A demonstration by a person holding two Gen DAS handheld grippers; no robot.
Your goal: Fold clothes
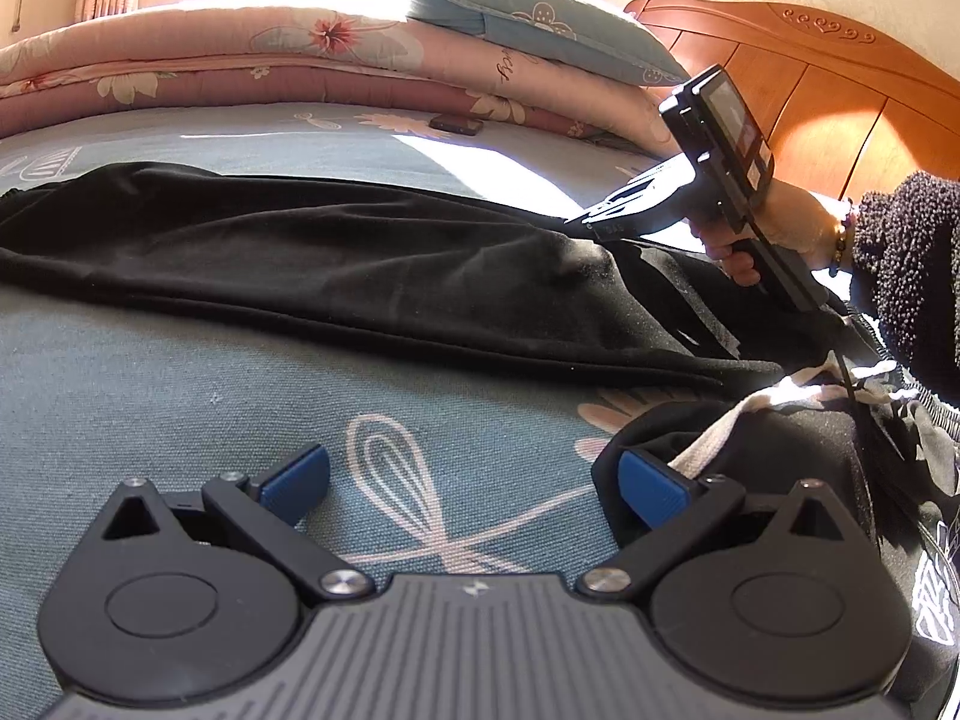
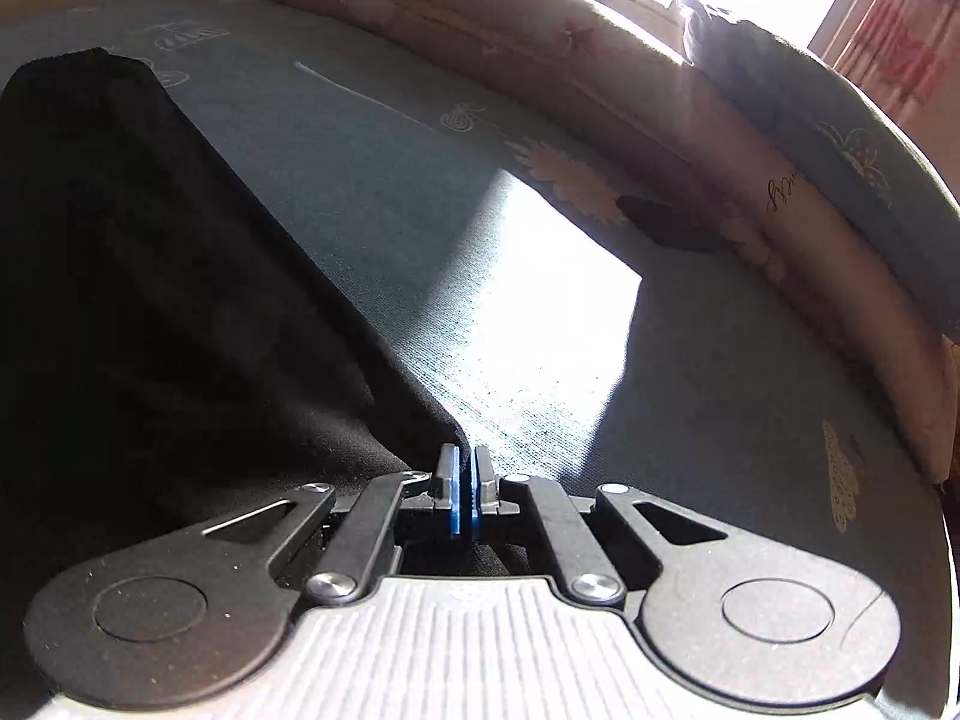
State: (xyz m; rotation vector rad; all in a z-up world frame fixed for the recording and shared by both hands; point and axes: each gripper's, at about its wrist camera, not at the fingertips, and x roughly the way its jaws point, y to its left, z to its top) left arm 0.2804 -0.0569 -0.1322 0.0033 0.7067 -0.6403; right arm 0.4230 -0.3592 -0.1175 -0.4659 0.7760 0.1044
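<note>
Black soft-knit trousers (image 1: pixel 336 252) lie stretched across the middle of a bed covered by a teal sheet printed with pale flowers (image 1: pixel 180 396), one long leg running from the far left toward the right, where the waistband and a cream drawstring cord (image 1: pixel 720 420) bunch up.

At the trousers' far right edge, the right hand-held gripper (image 2: pixel 465 495) has its blue pads pressed together. Dark cloth sits at their base, so it looks clenched on the fabric edge, though the pinch itself is hard to make out. The left hand-held gripper (image 1: pixel 474 483) hovers released, jaws wide, its right blue pad (image 1: pixel 651 489) touching the bunched waistband.

To fold well, the left should probably close on the waistband before anything lifts, so both corners rise together and the leg carries over flat without twisting.

Beyond, folded pink floral quilts (image 1: pixel 240 60) and a pale blue pillow (image 1: pixel 540 24) sit against an orange wooden headboard (image 1: pixel 840 96). White printing on the garment at the near right is unreadable; cursive writing on a quilt cannot be made out.
</note>
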